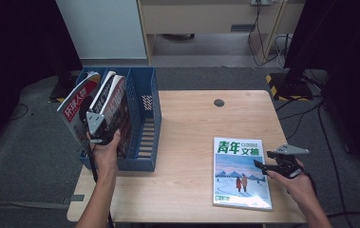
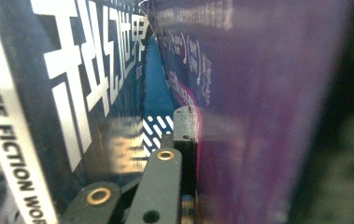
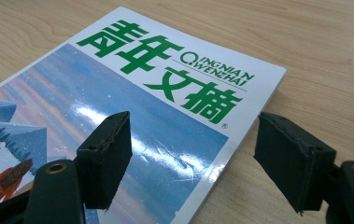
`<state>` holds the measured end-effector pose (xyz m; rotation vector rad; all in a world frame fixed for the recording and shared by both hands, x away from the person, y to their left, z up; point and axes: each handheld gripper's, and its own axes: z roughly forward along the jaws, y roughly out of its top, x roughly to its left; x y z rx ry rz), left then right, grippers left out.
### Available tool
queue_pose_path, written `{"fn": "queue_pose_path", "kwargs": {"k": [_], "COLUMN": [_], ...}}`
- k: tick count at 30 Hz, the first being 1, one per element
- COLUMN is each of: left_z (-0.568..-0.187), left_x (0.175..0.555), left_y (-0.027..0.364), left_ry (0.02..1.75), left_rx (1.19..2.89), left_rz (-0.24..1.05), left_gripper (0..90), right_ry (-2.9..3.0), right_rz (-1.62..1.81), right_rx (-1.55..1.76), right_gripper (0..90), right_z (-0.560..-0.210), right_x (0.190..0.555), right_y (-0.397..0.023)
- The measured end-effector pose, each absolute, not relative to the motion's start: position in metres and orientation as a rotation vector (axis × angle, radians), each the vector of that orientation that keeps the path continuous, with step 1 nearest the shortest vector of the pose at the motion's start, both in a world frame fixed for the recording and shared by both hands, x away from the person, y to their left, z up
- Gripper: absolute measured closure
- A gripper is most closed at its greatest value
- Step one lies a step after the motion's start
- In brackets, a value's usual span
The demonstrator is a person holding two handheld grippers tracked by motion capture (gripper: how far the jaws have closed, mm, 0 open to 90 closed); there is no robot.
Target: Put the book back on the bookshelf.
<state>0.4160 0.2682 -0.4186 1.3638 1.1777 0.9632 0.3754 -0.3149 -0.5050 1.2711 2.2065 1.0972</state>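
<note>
Left tool point(image 1: 102, 124) is clamped on a dark magazine point(image 1: 116, 107) standing in the blue file rack point(image 1: 144, 124) at the counter's point(image 1: 192, 128) left edge. Right tool point(image 3: 191, 161) hangs with its jaws wide apart, straddling the near corner of a green-titled magazine point(image 1: 241, 172) lying flat on the counter.

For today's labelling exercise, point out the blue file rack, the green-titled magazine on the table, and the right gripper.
blue file rack point(image 1: 150, 124), high view, on its right side wall.
green-titled magazine point(image 1: 241, 167), high view, on the middle of its cover.
right gripper point(image 3: 191, 161), right gripper view, midway between its open jaw tips.
</note>
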Motion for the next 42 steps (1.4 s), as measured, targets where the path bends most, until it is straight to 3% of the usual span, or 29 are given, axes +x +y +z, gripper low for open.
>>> {"fn": "queue_pose_path", "kwargs": {"k": [42], "left_z": [-0.420], "left_x": [0.423], "left_y": [0.258], "left_ry": [1.186], "left_rx": [1.334], "left_rz": [1.006], "left_gripper": [84.0], "right_ry": [2.225], "right_rz": [1.087], "right_rx": [1.260], "right_gripper": [28.8], "right_z": [-0.507], "right_x": [0.376], "right_y": [-0.314]}}
